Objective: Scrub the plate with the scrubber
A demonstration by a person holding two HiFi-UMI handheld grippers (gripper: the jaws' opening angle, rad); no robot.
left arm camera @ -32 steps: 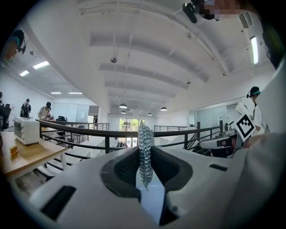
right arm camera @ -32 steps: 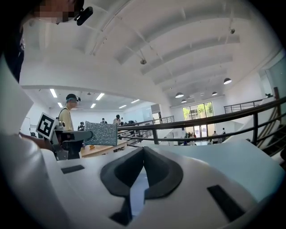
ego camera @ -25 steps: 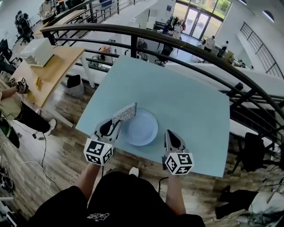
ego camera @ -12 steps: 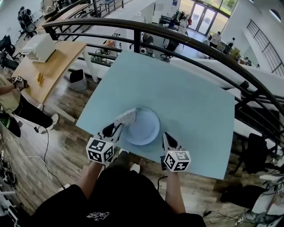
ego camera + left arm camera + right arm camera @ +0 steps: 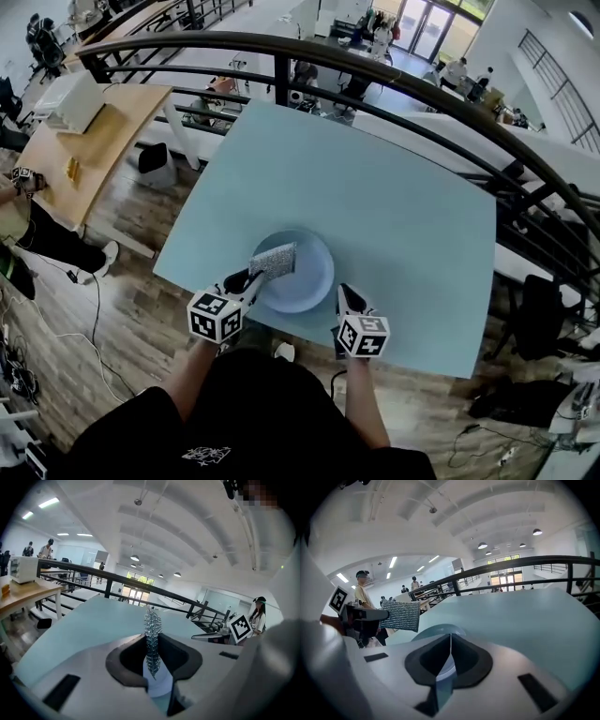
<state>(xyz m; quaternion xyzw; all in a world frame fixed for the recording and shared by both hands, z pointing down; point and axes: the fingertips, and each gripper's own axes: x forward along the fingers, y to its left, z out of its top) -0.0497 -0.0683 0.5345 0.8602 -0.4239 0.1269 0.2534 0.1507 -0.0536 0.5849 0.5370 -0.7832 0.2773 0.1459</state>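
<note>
The left gripper's (image 5: pixel 152 644) fingers (image 5: pixel 126 658) are clamped on a thin, silvery mesh scrubber (image 5: pixel 152 625). This view sees the scrubber edge-on, sticking out past the fingertips. The right gripper's (image 5: pixel 450 644) fingers (image 5: pixel 426 660) are pressed together, and nothing shows between their tips.

In the head view, the scrubber (image 5: pixel 274 258) sits over the left part of a pale round plate (image 5: pixel 309 277). The plate lies near the front edge of a light blue counter (image 5: pixel 375 178). The left gripper (image 5: pixel 251 277) reaches in from the plate's lower left. The right gripper (image 5: pixel 342 293) rests just beside the plate's lower right rim.

Risks, as a judgement: nothing seems to hold the plate down, so a firm sideways scrub could slide it across the smooth counter towards the near edge. The scrubber is gripped only along one edge, so it could fold or twist out of the fingers under pressure.

Differences between views:
- The head view alone gives the layout: the plate, both grippers, and a dark railing (image 5: pixel 281 56) beyond the counter.
- The right gripper view shows the scrubber (image 5: pixel 399 615) broadside as a textured rectangle. It appears to be held just above the plate (image 5: pixel 436 631), though contact cannot be judged.
- The left gripper view alone proves the grip on the scrubber.
</note>
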